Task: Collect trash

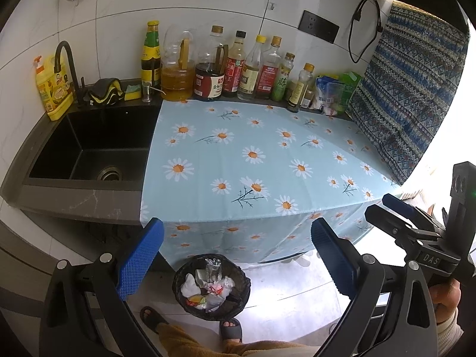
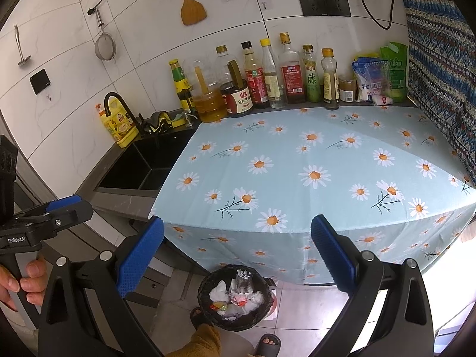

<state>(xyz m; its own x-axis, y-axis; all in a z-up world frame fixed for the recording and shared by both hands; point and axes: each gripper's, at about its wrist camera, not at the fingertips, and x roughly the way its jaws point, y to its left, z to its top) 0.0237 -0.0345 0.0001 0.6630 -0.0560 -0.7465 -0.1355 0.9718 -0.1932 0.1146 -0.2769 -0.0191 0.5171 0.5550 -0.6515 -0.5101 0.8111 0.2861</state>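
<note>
A black trash bin [image 1: 211, 288] stands on the floor in front of the counter, holding crumpled paper, wrappers and a crushed plastic bottle; it also shows in the right wrist view [image 2: 236, 297]. My left gripper [image 1: 238, 255] is open and empty, held above the bin. My right gripper [image 2: 238, 255] is open and empty, also above the bin and in front of the counter edge. The right gripper appears at the right of the left wrist view [image 1: 398, 208]; the left gripper appears at the left of the right wrist view [image 2: 64, 208]. The daisy tablecloth [image 1: 253, 154] [image 2: 312, 175] carries no loose trash.
A row of sauce and oil bottles [image 1: 235, 65] [image 2: 267, 80] lines the back wall. A black sink [image 1: 89, 148] [image 2: 142, 166] with faucet and yellow detergent bottle [image 1: 52, 86] lies left. A patterned cloth [image 1: 407, 95] hangs at right. My sandalled feet [image 1: 230, 328] stand by the bin.
</note>
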